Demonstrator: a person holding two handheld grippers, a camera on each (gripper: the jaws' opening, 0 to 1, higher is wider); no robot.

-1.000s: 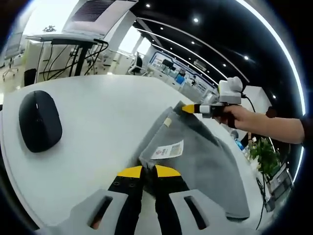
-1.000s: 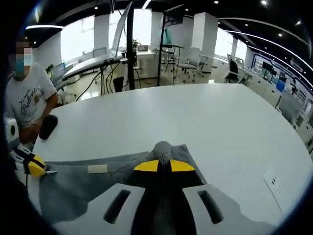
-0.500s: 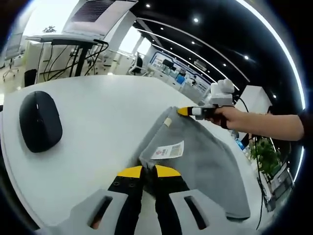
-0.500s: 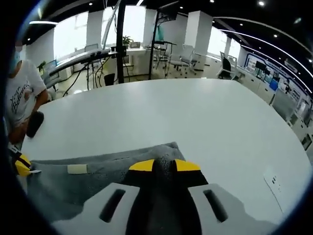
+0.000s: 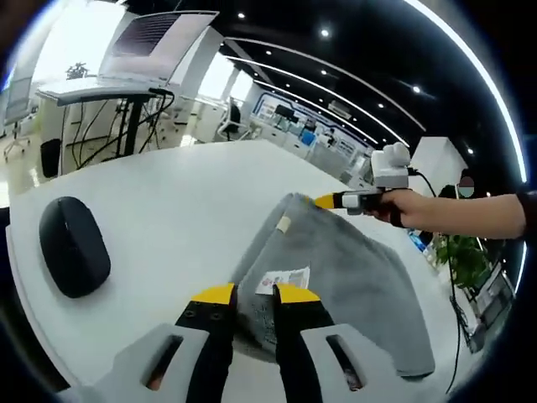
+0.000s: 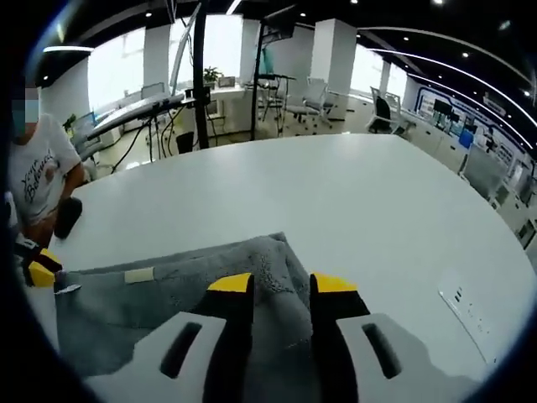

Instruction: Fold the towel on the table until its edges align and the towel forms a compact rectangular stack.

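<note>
Left gripper (image 5: 249, 293) rises from the bottom of its own view with its yellow-tipped jaws a little apart, and a bunched corner of the grey towel (image 5: 352, 277) sits in the gap between them; whether the jaws actually press the cloth cannot be told. Just past the tips a white printed label (image 5: 284, 279) lies on the towel, and a small pale tag (image 5: 284, 224) sits near the far corner. The towel lies spread over the white table (image 5: 185, 193), running away toward the right. At its far corner the right gripper (image 5: 323, 201) comes in from the right, held by a hand (image 5: 409, 207), its yellow tip at the towel's edge.

In the right gripper view, the right gripper (image 6: 281, 284) shows its jaws parted, with a raised fold of the towel (image 6: 168, 290) standing between them; a firm grip cannot be confirmed. The left gripper (image 6: 38, 267) shows at the left edge, at the towel's other corner.

A black computer mouse (image 5: 75, 246) rests on the table well to the left of the towel. A person in a white shirt (image 6: 38, 180) sits beyond the table's far left side.
</note>
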